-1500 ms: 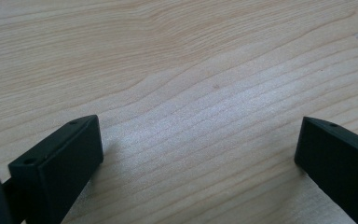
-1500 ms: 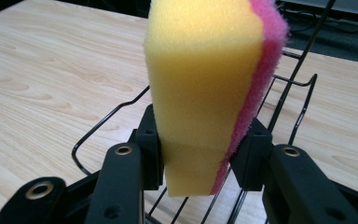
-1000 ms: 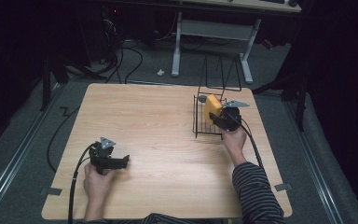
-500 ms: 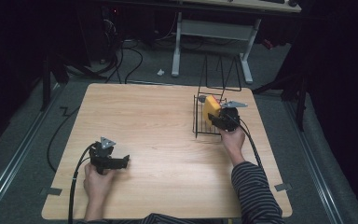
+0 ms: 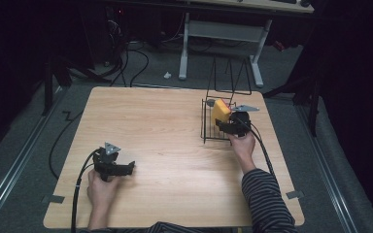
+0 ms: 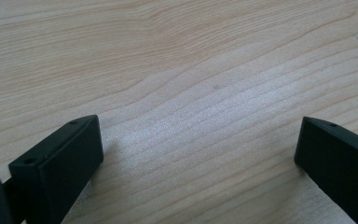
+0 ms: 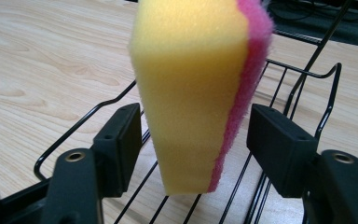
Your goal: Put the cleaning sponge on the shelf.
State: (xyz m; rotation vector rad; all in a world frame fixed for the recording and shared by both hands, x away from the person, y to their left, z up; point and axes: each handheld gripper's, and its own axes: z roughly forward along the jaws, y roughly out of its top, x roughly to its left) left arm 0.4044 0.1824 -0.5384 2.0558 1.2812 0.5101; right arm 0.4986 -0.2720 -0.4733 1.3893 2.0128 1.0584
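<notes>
Landmark for all positions: the black wire rack (image 5: 213, 127), standing on the table (image 5: 165, 126) toward its far right part.

Sponge (image 7: 193, 88): yellow foam with a pink scouring layer on one face. It stands on end inside the wire rack, its lower edge down among the rack's floor wires and the pink face turned to the rack's far wall. In the high view the sponge (image 5: 220, 110) shows as a yellow block in the rack's near-right part.

Right hand-held gripper (image 7: 196, 135): reaches into the rack from the person's side. Jaws straddle the sponge, one on the yellow face, one on the pink face. A slim gap shows on each side, so the jaws sit narrowly apart and off the foam; no squeeze marks in it. In the high view this hand-held gripper (image 5: 226, 127) lies at the rack's right edge, cable trailing back along the striped sleeve (image 5: 264, 194).

Left hand-held gripper (image 6: 198, 149): well apart from the rack, across the table to its near left. Jaws spread wide over bare wood grain, nothing between them. In the high view the left hand-held gripper (image 5: 124, 167) rests low at the table surface, jaws pointing toward the rack's side.
</notes>
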